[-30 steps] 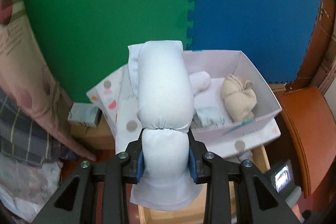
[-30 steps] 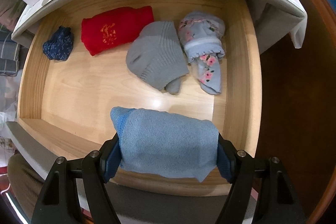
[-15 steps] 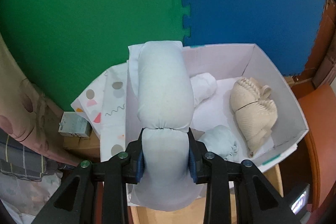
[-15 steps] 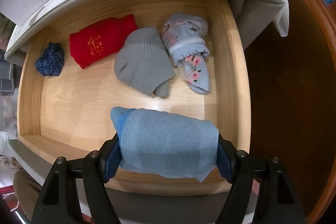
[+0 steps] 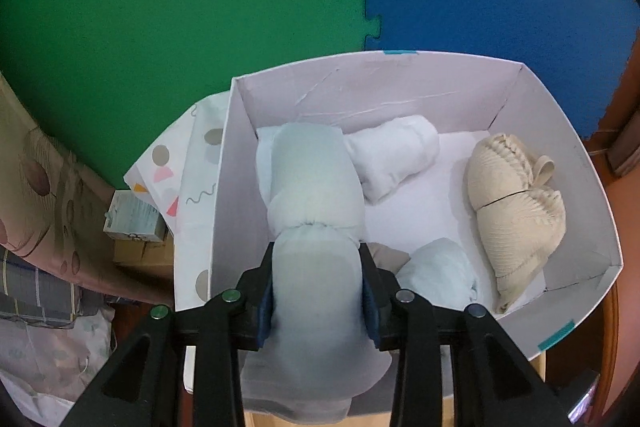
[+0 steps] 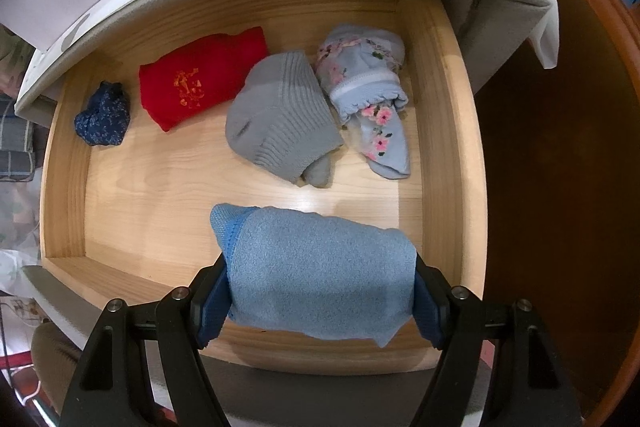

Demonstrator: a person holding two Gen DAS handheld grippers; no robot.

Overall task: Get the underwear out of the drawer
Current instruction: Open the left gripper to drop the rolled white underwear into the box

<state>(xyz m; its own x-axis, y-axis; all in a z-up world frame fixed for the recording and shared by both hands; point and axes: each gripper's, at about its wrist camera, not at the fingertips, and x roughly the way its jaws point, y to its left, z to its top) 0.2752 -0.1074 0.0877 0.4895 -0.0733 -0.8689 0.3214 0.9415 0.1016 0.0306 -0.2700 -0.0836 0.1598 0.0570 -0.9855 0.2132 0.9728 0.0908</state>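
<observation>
A: Why is the left gripper [image 5: 318,287] low over the white box's [image 5: 224,195] left wall?

B: To drop its pale-blue rolled underwear [image 5: 312,195] there; the jaws are opening, cloth between them.

A: And the right gripper [image 6: 320,301]?

B: Clamped on folded blue underwear [image 6: 316,275] above the wooden drawer's [image 6: 64,187] front edge (next for the box, probably).

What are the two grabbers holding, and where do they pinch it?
Left gripper, opening, pinches a pale roll near its middle. Right gripper squeezes a blue roll by its ends.

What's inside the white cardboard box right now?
In the white cardboard box: a white fabric roll, a beige ribbed bundle, a pale blue bundle and a tan piece, part-covered. The clamped pale roll hides the floor beneath.
</observation>
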